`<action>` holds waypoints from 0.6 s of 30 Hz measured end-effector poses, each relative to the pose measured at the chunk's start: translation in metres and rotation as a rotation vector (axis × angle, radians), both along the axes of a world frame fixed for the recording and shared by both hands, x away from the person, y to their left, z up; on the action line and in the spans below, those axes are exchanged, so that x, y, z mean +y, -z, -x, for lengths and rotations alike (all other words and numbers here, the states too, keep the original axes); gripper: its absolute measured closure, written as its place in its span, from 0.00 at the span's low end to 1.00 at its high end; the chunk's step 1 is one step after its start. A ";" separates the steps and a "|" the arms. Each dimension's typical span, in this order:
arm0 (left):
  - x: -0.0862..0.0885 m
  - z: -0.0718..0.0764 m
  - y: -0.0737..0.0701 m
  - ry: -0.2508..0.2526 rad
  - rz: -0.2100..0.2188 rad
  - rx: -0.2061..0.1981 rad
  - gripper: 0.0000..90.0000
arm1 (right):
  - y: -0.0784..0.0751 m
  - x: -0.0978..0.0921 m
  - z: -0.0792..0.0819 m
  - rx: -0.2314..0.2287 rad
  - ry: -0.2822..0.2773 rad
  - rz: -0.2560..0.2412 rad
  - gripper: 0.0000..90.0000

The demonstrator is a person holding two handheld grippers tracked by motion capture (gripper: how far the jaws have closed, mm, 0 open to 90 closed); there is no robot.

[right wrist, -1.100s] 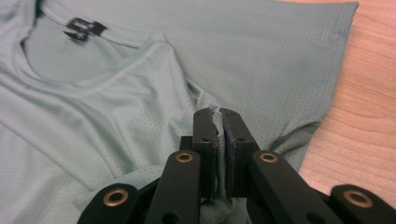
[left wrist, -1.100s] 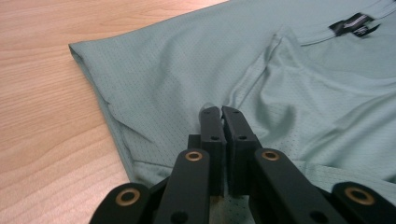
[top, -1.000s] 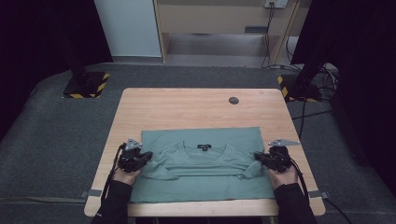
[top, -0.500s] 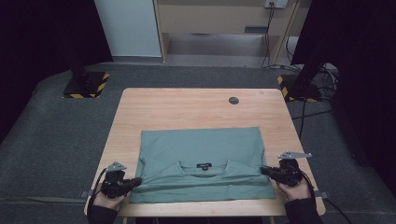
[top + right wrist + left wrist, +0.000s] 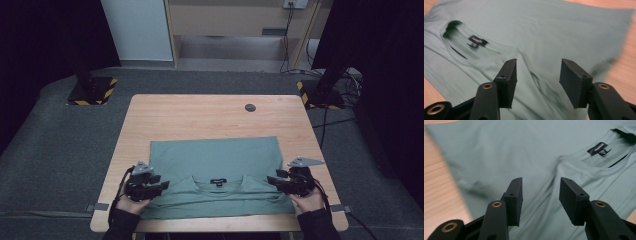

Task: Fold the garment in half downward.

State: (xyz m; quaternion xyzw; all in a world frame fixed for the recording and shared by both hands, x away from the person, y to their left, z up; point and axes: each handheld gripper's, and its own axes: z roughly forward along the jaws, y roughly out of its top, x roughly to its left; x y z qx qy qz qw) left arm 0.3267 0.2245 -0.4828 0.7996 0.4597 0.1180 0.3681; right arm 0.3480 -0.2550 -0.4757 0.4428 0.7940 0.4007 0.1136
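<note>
**Observer:** What's the room like?

**Operator:** Dark grey carpet under a pale wooden bench (image 5: 200, 115), black drapes at both sides. On its near half I have a green T-shirt (image 5: 215, 160) lying flat, folded so the collar (image 5: 218, 181) faces me near the front edge.

**Observer:** And your tools, left to right?

**Operator:** My left hand-held gripper (image 5: 161, 186) sits at the shirt's left shoulder, jaws spread, nothing between them. My right hand-held gripper (image 5: 272, 181) is at the right shoulder, jaws spread too, over a small wrinkle.

**Observer:** How will it handle?

**Operator:** Light, thin and limp, I'd judge; it'll sag and crease. I'd pinch both shoulder corners through all layers.

**Observer:** Room to move?

**Operator:** The far half is bare except a small dark round disc (image 5: 250, 107). The front edge is close behind my hands.
</note>
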 end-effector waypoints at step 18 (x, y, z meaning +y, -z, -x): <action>-0.056 -0.032 0.032 0.088 -0.028 0.054 0.68 | 0.037 0.072 -0.035 0.093 -0.084 0.107 0.63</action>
